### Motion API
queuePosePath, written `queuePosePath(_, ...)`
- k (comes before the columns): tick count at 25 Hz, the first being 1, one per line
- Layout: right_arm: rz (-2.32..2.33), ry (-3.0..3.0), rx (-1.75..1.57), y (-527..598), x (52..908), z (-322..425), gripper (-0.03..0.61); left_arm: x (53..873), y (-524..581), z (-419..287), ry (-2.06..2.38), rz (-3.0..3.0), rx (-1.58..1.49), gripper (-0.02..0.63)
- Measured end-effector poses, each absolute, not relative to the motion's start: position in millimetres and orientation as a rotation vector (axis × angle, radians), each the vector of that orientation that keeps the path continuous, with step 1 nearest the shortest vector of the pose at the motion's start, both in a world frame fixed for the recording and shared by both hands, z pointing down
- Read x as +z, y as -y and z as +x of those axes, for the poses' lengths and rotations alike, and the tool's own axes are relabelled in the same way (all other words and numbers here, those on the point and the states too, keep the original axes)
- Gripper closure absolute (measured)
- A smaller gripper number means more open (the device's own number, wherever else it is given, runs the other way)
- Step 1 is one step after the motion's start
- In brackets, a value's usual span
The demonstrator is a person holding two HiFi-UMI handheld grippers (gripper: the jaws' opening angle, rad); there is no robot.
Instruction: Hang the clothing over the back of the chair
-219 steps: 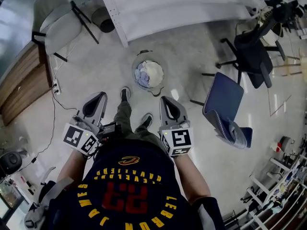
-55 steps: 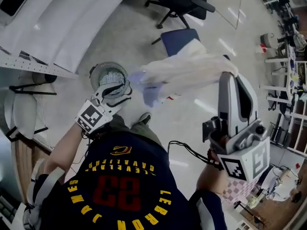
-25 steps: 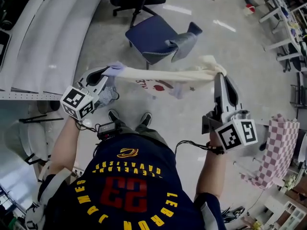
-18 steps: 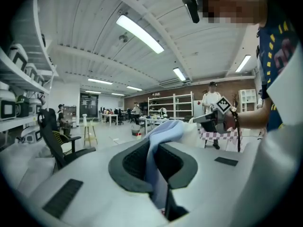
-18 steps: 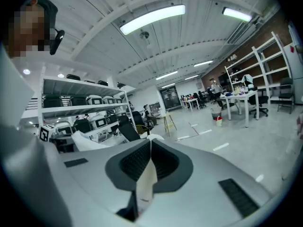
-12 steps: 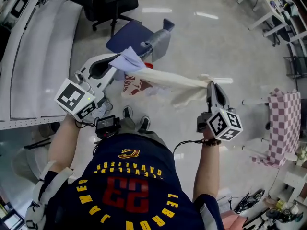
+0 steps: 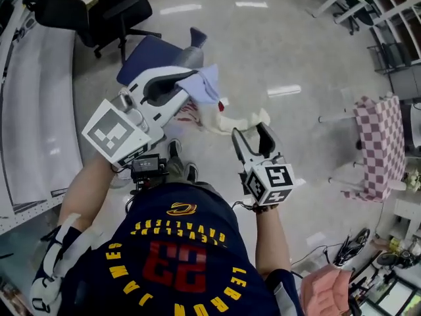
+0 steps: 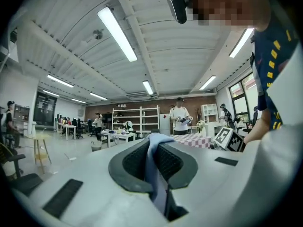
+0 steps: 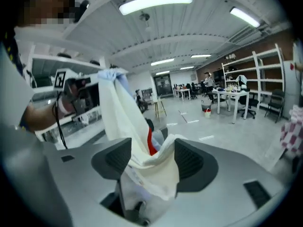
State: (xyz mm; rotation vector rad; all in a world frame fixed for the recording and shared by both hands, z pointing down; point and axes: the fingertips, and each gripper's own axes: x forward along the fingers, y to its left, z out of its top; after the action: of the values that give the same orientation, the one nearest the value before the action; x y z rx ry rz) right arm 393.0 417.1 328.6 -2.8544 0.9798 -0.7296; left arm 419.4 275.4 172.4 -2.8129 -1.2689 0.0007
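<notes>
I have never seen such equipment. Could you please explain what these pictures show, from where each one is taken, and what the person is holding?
There is no robot here. A person holds a hand tool in each hand, and each tool ends in two-jaw tongs. The head view comes from a camera on the person's head, looking steeply down at the floor. The left and right gripper views come from a camera riding on each tool, looking along its jaws. The left tongs are shut on one end of a light garment. The right tongs have just been opening, and the garment's cream end lies loose between their jaws. Ahead on the floor stands a blue chair. The garment is not hung on it yet.
</notes>
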Motion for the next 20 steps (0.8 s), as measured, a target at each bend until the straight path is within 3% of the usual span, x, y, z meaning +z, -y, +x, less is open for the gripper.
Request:
queuePosePath(5,-2.795,-0.681,-0.999,-468,365,402,0.318,158,-274,460,1.35,-2.76,0.058,0.592)
queuePosePath(10,-2.834,-0.419,-0.895,-505,343,411,0.305,171,-283,479,1.438,-2.698,-0.046,0.592)
queuePosePath(15,-2.885,-0.763,-0.74,-426,317,438,0.305,191,-292,491,1.54,-2.685,-0.064,0.592)
queuePosePath(19,-2.903,-1.079,-0.73,-326,333,465,0.155,218,-298,476,1.652,-2.635,-0.113,0.592)
queuePosePath(20,-2.89,-1.138,-0.751,-307,340,469,0.147,225,-300,470,1.679,-2.609,-0.117,0.592)
